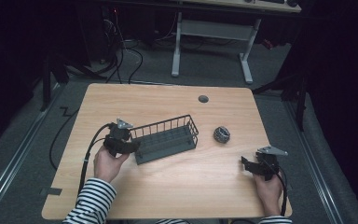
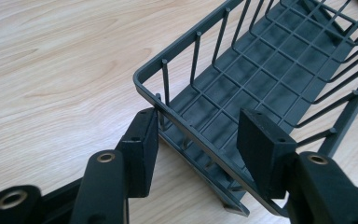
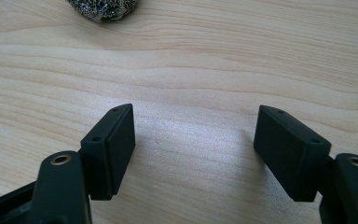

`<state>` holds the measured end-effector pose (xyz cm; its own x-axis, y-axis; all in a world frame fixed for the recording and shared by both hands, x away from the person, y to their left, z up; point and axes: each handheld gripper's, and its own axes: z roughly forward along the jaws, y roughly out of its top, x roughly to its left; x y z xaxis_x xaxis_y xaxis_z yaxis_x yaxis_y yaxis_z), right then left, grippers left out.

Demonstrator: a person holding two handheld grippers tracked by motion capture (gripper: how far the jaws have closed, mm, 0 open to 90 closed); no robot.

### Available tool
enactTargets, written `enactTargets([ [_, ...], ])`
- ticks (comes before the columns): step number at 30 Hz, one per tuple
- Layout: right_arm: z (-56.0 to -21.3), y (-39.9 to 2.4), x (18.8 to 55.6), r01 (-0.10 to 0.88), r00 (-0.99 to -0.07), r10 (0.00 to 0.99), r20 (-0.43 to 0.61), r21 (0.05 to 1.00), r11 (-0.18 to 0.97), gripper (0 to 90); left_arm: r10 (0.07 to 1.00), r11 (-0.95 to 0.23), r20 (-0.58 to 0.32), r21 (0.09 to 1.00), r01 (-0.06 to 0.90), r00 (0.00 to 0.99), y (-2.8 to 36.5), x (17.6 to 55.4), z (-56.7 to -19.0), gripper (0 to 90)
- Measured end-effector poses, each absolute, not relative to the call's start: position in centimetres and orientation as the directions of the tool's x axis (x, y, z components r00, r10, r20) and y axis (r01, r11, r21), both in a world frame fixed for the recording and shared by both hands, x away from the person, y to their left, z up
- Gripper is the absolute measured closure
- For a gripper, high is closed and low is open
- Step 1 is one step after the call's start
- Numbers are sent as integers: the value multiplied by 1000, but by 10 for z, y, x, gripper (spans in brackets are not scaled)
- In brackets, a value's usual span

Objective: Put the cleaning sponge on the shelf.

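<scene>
So there's a light wood tabletop (image 1: 168, 186) with a dark grey wire basket (image 1: 165, 138) sitting a bit left of center, its long side running from about 8 o'clock up toward 2 o'clock. The left tool (image 1: 129, 145) is right at the basket's near-left end, held by a hand (image 1: 108, 163) coming out of a black-and-white striped sleeve (image 1: 91, 204). In the left gripper view its jaws are spread apart and straddling the basket's (image 2: 261, 70) corner: one pad (image 2: 142, 149) sits outside, touching or nearly touching the rim at the corner post, and the other pad (image 2: 261, 149) hangs over the inside grid floor. It's not clamped on anything, there's a clear gap on the inner side. The basket looks empty from what I can see. Off at roughly 3 o'clock from the basket, well apart from it, there's a little ball of steel wool (image 1: 222, 134), a scrubber thing. The right tool (image 1: 245, 163) is down at about 4 o'clock on the tabletop, near the edge, jaws wide apart over bare wood, nothing between them. In the right gripper view the steel wool (image 3: 103, 9) just pokes in at the top edge, well ahead of the pads. There's also a small grey grommet (image 1: 203, 99) at 12 o'clock near the far edge.
</scene>
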<state>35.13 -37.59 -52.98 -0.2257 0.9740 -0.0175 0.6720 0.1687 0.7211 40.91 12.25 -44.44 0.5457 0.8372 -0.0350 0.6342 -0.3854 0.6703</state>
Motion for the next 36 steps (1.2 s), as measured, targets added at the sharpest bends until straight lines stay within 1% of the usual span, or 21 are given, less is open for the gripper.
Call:
enactTargets([
  [3, -530, -376, 351, 672, -226, 974, -18, 721, 169, 296, 827, -389, -36, 684, 618, 560, 118, 404, -446, 495],
  [20, -530, -376, 351, 672, -226, 974, -18, 721, 169, 296, 794, -414, -52, 683, 602, 606, 99, 390, -446, 494],
  [36, -530, -376, 351, 672, -227, 974, -18, 721, 170, 296, 773, -430, -62, 682, 592, 632, 89, 387, -446, 493],
])
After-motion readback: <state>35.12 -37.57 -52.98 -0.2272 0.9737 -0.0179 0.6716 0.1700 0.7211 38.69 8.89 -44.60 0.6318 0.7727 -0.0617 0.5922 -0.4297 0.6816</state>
